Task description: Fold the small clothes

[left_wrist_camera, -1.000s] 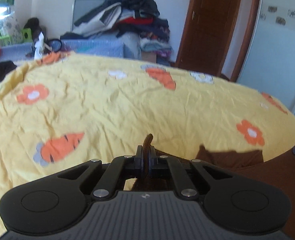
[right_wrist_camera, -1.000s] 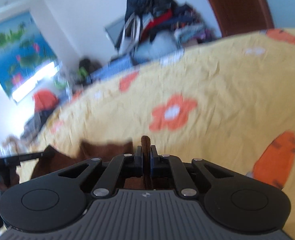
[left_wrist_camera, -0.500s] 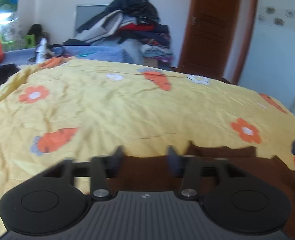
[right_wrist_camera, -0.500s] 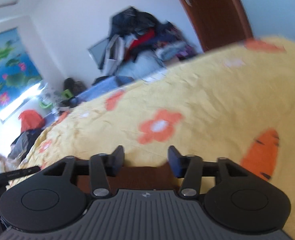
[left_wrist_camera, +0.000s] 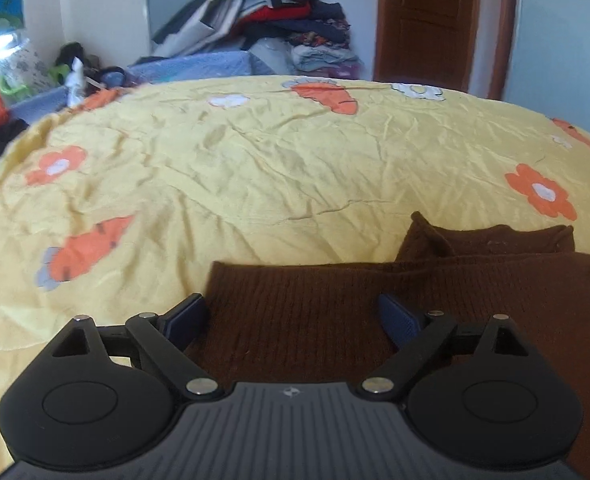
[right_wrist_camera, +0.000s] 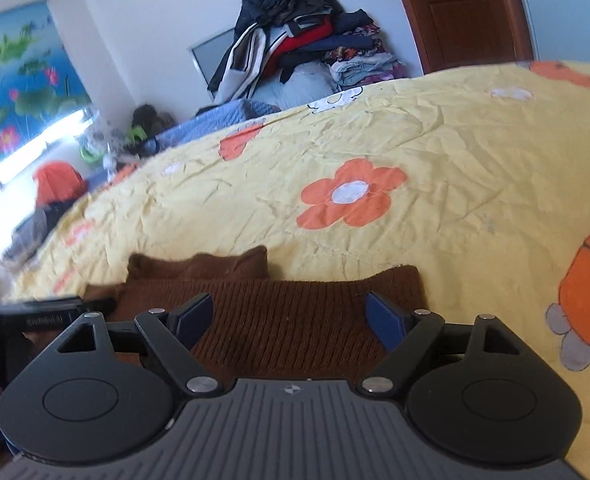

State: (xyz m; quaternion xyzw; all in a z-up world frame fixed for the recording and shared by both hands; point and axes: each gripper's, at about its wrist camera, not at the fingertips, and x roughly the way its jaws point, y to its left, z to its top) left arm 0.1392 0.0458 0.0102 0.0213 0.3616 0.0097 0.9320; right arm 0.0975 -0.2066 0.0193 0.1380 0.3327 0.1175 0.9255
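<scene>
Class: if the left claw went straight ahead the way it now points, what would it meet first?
Most likely the brown knitted garment lying between the open left claw fingers; beyond it, only yellow bedspread. Depth is uncertain.

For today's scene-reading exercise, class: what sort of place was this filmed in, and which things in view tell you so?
Most likely a home bedroom. A bed with a yellow flower-and-carrot quilt fills the view, a heap of clothes is piled against the far wall, and a brown wooden door stands beside it. A brown knit garment lies on the quilt.
</scene>
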